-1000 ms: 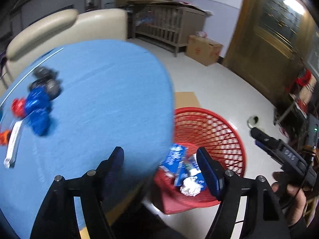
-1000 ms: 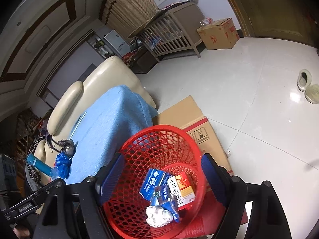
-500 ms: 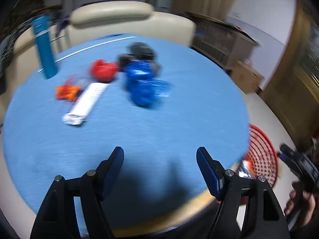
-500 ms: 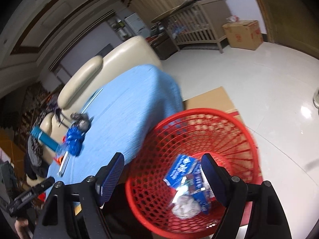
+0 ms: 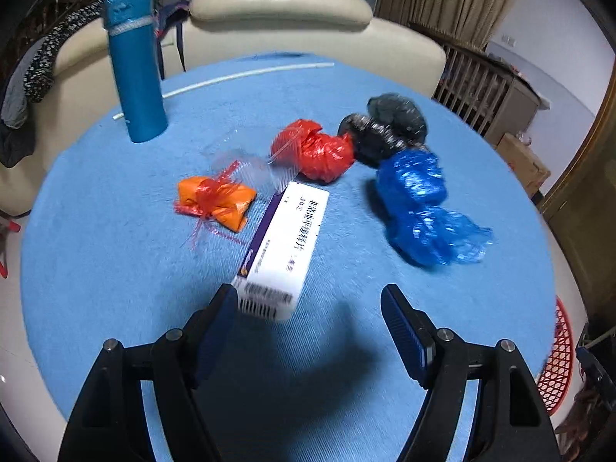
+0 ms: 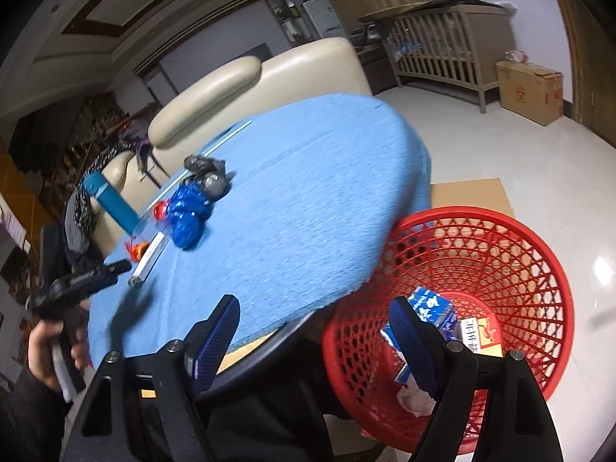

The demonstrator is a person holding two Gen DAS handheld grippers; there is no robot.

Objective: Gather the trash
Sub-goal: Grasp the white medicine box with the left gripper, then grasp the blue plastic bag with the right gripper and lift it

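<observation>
My left tongs (image 5: 308,308) are wide open and empty, hovering low over the round blue-clothed worktop (image 5: 115,288). The long white cardboard box with a barcode end (image 5: 283,246) sits mid-frame, its near end right by my left pad. I'd shift a touch left so both pads straddle the narrow sides, then squeeze. The crumpled blue plastic bag (image 5: 419,208), red plastic wad (image 5: 313,150), black bag ball (image 5: 385,127) and orange wrapped packet (image 5: 215,200) lie beyond it.

My right tongs (image 6: 313,331) are open too, holding nothing, above the red plastic mesh basket (image 6: 500,254) at lower right. Inside I can see blue packets, a red-and-white carton and crumpled white paper.
</observation>
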